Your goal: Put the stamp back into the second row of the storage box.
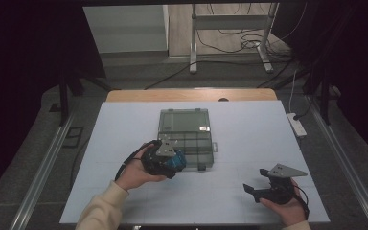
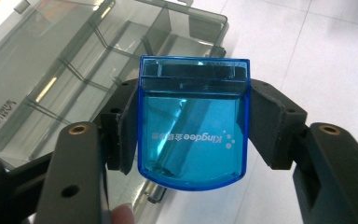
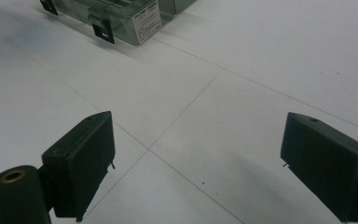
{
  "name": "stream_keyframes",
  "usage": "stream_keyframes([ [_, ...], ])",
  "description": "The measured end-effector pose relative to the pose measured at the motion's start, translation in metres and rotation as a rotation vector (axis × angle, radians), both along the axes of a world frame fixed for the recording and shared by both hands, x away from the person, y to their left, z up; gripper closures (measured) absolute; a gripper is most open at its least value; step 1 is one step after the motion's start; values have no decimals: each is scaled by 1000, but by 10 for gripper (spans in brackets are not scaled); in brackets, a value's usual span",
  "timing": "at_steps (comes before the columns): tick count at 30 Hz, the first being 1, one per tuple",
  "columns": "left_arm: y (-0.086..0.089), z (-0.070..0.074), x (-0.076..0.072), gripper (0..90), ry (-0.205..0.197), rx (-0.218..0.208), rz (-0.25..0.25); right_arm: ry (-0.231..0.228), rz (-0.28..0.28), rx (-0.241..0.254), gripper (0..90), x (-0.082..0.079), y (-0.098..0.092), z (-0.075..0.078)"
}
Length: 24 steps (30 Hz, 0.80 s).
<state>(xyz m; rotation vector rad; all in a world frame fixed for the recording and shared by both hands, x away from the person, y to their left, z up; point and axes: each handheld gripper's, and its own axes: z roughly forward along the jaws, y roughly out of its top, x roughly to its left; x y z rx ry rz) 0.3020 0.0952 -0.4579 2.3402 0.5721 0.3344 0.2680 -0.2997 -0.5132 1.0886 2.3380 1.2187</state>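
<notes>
A clear grey organiser box [image 1: 187,139] lies open in the middle of the white table cover, its lid folded back and its compartments [image 2: 70,70] showing. My left gripper [image 1: 172,160] hangs over the box's near left corner, shut on a small translucent blue case [image 2: 193,123] printed with white letters; the pads press on both its sides. My right gripper [image 1: 254,188] rests low near the table's front right, its jaws wide apart with nothing between them [image 3: 196,158]. The box's front latches [image 3: 103,31] lie ahead of it.
A white power strip [image 1: 297,123] lies at the table's right edge. The wooden table edge [image 1: 191,95] runs along the back, with a metal stand and cables on the floor beyond. Bare white cover [image 1: 249,143] spreads right of the box.
</notes>
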Motion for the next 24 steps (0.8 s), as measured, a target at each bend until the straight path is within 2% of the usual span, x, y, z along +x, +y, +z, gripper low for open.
stream_keyframes([
  [11, 3, 1, 22, 407, -6, -9, 31, -1, 0, 0, 100, 0, 0, 0],
  [18, 8, -4, 38, 407, 10, -10, 51, 2, -1, 0, 100, 0, -1, 0],
  [24, 12, -9, 51, 407, 20, -30, 82, 5, -1, 0, 100, 1, -1, -1],
])
